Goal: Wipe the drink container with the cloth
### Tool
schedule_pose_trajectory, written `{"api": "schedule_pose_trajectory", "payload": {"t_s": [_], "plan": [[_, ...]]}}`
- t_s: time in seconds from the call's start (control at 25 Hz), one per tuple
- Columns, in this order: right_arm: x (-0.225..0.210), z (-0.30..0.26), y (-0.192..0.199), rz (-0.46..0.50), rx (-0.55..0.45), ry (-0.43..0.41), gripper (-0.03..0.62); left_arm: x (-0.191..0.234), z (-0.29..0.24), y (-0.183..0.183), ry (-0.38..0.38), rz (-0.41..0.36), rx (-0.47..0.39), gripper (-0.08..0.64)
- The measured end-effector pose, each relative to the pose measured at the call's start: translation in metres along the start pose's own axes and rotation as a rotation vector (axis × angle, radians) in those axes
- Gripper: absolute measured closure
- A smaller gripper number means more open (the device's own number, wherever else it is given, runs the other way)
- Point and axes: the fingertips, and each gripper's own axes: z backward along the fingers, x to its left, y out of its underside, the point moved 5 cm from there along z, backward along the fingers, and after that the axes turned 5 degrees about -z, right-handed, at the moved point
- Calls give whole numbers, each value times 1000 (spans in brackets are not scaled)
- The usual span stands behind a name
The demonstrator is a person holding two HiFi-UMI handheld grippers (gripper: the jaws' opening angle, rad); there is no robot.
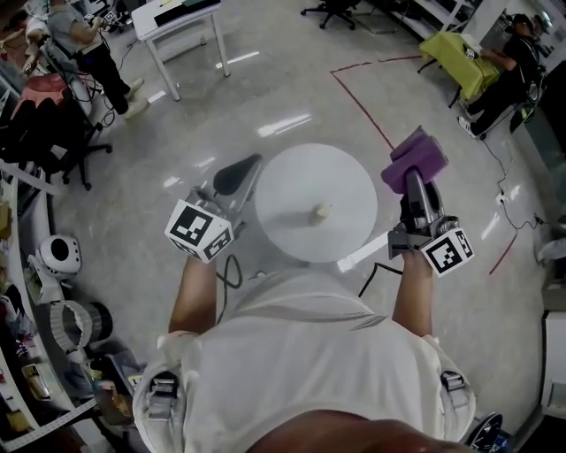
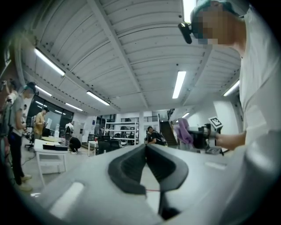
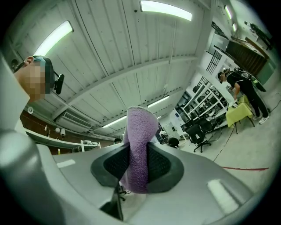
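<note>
A small pale object, seen from straight above, stands near the middle of the round white table; I cannot tell whether it is the drink container. My right gripper is raised over the table's right edge, shut on a folded purple cloth. In the right gripper view the cloth sticks up between the dark pads. My left gripper hovers at the table's left edge, pointing upward. Its jaws are shut with nothing between them.
A person stands at the back left beside a white desk. Another person sits by a yellow-covered table at the back right. Red tape lines mark the floor. A black chair and clutter stand along the left.
</note>
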Motion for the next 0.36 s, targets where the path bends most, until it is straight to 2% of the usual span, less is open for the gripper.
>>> {"api": "schedule_pose_trajectory", "payload": {"t_s": [0.2, 0.36], "plan": [[6, -5, -4, 6, 8, -25, 491, -1, 4, -6, -11, -1, -5, 558], [12, -13, -8, 89, 32, -27, 491, 3, 2, -14, -21, -7, -9, 558]]}}
